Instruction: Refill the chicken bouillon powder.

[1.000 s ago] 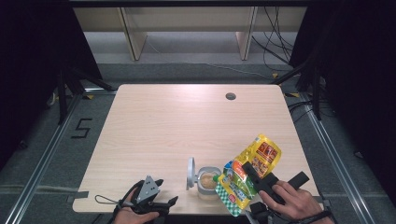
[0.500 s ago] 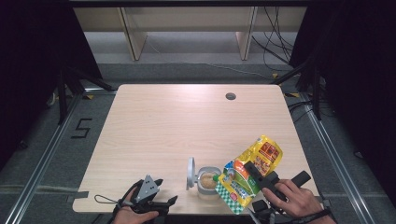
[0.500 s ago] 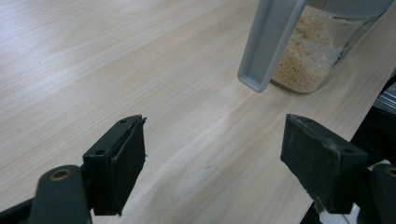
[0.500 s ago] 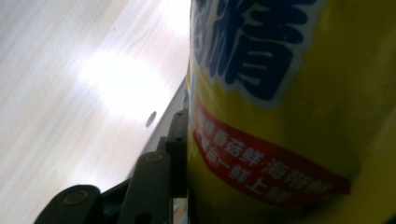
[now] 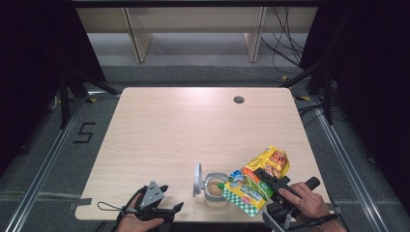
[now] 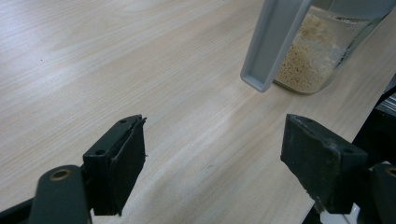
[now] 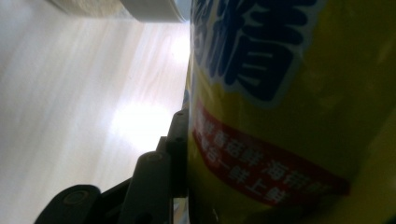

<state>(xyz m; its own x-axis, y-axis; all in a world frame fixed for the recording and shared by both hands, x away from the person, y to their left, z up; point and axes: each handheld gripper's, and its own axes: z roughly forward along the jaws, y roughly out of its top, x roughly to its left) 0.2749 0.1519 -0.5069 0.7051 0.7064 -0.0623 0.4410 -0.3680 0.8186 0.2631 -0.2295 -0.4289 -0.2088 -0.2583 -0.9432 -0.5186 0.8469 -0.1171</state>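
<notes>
The right gripper (image 5: 270, 186) is clamped on a yellow seasoning pouch (image 5: 256, 181), holding it tilted near the table's front right corner, with the pouch's lower, green-checked end touching or just over the rim of a clear jar (image 5: 215, 189). In the right gripper view the pouch (image 7: 289, 116) presses flat against one black jaw (the other jaw is hidden behind the pack). The jar holds pale granules and its grey hinged lid (image 5: 197, 179) stands open on the side away from the pouch.

The left gripper (image 5: 167, 211) rests at the front edge of the table, left of the jar and apart from it, its jaws spread wide with nothing between them. In the left gripper view the jar (image 6: 317, 51) and its lid (image 6: 273, 44) stand just beyond the jaws.

The light wooden table (image 5: 183, 130) has a small round cable hole (image 5: 239, 100) near its far right side. Past the far edge stands pale shelving; dark floor and metal frame rails lie to both sides. The pouch and jar sit close to the front edge; the middle, left and far parts of the tabletop are bare.
</notes>
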